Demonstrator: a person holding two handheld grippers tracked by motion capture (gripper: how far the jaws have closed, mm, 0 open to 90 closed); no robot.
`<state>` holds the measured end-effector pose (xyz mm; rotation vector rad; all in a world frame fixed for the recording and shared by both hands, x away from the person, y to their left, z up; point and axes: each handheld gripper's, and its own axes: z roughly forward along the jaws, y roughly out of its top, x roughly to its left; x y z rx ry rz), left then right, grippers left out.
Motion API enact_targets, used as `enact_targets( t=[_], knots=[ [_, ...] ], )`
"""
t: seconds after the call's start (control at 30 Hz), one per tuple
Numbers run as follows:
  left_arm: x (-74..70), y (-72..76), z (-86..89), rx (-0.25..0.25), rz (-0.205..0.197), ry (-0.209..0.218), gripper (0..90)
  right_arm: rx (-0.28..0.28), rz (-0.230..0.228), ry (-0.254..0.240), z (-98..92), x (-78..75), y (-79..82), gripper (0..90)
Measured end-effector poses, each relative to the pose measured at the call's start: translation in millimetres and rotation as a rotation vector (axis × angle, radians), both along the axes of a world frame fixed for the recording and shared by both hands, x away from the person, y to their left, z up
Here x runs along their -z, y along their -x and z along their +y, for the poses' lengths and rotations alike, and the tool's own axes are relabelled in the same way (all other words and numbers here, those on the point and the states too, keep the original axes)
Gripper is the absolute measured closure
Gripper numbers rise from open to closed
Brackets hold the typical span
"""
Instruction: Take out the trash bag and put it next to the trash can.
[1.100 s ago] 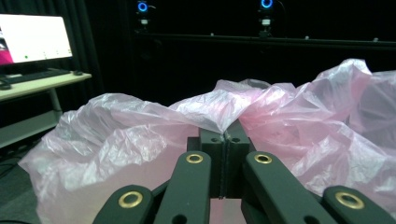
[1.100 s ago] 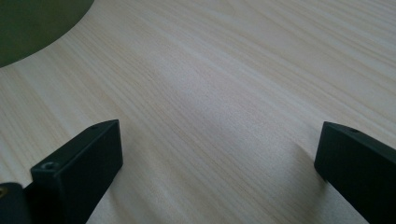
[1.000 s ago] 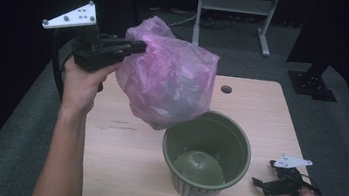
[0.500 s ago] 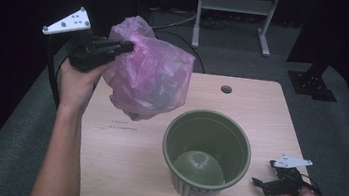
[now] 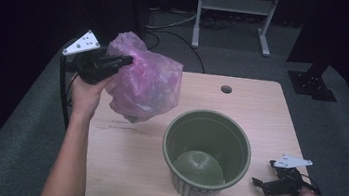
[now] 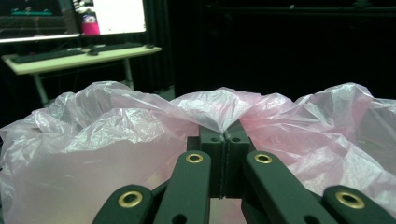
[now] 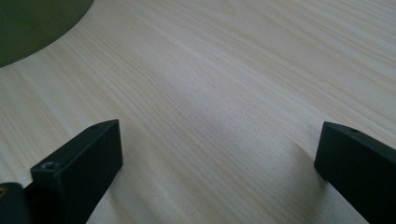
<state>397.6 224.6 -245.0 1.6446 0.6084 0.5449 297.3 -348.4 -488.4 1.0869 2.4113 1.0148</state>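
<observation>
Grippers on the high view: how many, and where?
2. The left gripper is raised over the table's left edge, shut on the pink plastic bag. The right gripper rests open on the table, right of the green pot.

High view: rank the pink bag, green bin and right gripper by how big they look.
1. green bin and pink bag: look about alike; the bag is held up nearer the camera, so no ranking between them.
2. right gripper: clearly smallest.

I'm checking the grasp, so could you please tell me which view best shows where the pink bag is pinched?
The left gripper view: shut jaws pinch the pink bag. The high view shows it whole, hanging from the left tool.
</observation>
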Motion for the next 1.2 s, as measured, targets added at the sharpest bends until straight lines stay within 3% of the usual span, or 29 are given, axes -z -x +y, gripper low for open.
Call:
enact_targets(
  t=[0.27,0.6,0.93,1.2],
  knots=[
    [38.8,-19.9,-1.1,-0.076,0.053,-0.042,89.4,0.0,0.0,0.0,0.0,0.0,0.0,0.0],
    [75.0,-41.4,-8.3,-0.121,0.105,-0.061,89.2,0.0,0.0,0.0,0.0,0.0,0.0,0.0],
    [88.6,-52.2,-14.4,-0.126,0.147,-0.085,86.6,0.0,0.0,0.0,0.0,0.0,0.0,0.0],
    [86.6,-48.9,-14.3,-0.124,0.148,-0.076,69.8,0.0,0.0,0.0,0.0,0.0,0.0,0.0]
  ],
)
